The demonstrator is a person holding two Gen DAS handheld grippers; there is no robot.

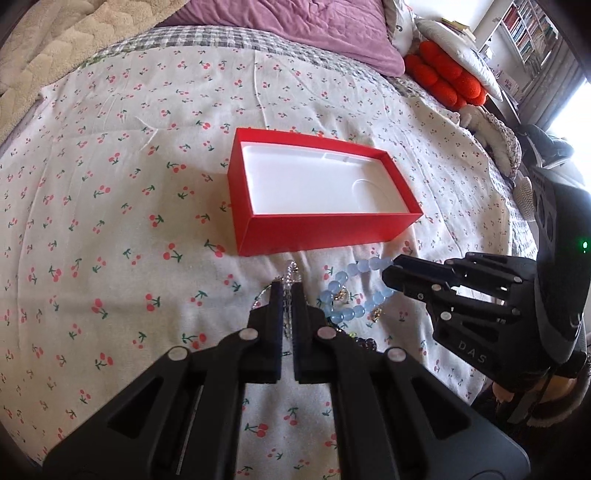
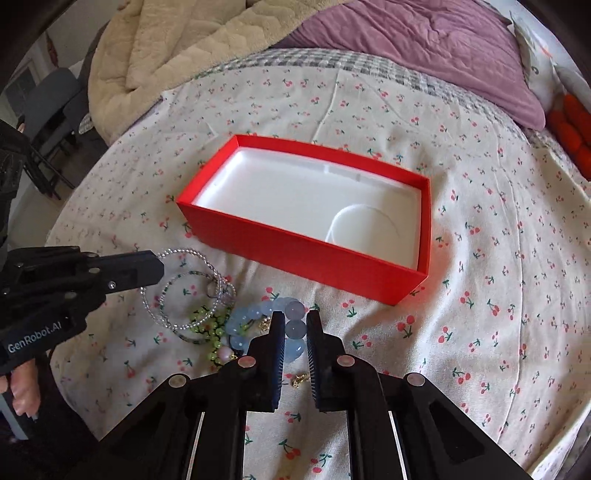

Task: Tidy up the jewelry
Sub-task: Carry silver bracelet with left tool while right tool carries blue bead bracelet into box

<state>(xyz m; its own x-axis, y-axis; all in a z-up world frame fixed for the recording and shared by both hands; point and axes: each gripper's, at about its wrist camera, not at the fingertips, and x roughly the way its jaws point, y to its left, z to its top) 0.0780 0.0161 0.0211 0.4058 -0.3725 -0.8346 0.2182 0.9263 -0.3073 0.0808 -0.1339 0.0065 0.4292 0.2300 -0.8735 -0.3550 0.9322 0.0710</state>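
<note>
An open red box point(image 1: 325, 229) with a white insert lies on the cherry-print bedspread; it also shows in the right wrist view point(image 2: 295, 247). In front of it lies a small heap of jewelry. My left gripper point(image 1: 288, 291) is shut on a silver beaded bracelet point(image 1: 291, 269), which shows as silver loops point(image 2: 184, 295) in the right wrist view. My right gripper point(image 2: 295, 325) is shut on a pale blue bead bracelet point(image 2: 293, 328), also seen in the left wrist view point(image 1: 354, 291). A green bead bracelet point(image 2: 210, 328) lies between them.
A purple pillow point(image 1: 295, 22) and a cream blanket point(image 2: 184, 40) lie at the head of the bed. An orange cushion point(image 1: 447, 77) sits at the right. A small gold charm point(image 2: 299, 380) lies on the bedspread point(image 1: 110, 221) under my right gripper.
</note>
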